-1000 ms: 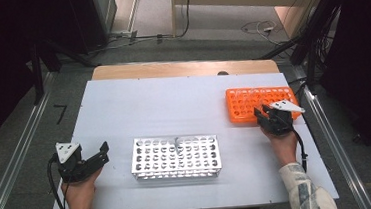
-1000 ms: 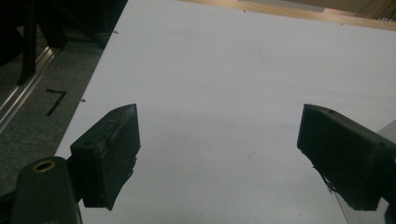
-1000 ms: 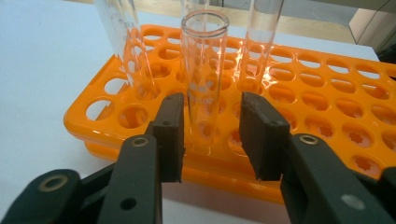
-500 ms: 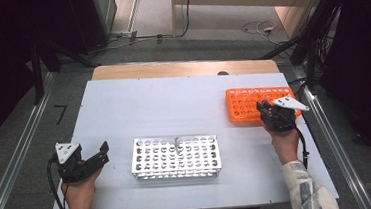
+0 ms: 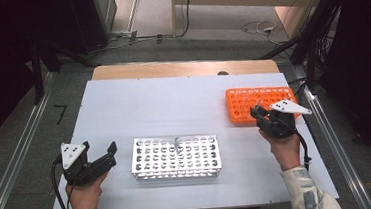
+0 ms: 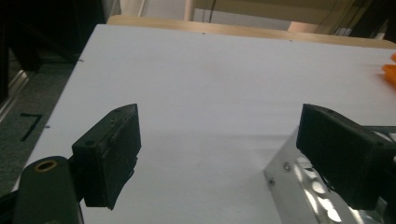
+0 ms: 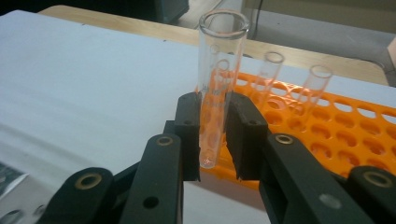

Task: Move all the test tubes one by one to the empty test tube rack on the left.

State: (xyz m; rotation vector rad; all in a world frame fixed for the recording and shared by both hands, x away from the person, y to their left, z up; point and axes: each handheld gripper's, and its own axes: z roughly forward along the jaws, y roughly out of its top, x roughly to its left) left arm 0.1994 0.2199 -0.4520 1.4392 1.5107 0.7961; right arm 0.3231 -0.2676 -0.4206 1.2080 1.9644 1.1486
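upright glass tube point(image 7: 218, 88) pinched by right hand-held gripper point(image 7: 214, 135), orange rack point(image 7: 327, 140) holding two tubes

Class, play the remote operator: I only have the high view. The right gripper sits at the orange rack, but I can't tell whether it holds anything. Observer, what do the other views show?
Observer: The right gripper view shows the right gripper shut on a clear test tube, held upright between its jaws.
Operator: Is that tube down in a hole of the rack?
Observer: Its rounded bottom shows between the jaws at the near edge of the orange rack, not in a hole.
Operator: Any more tubes there?
Observer: Two more tubes stand in the rack behind it.
Operator: And the left gripper?
Observer: The left gripper is open and empty, with the corner of the metal rack by one jaw.
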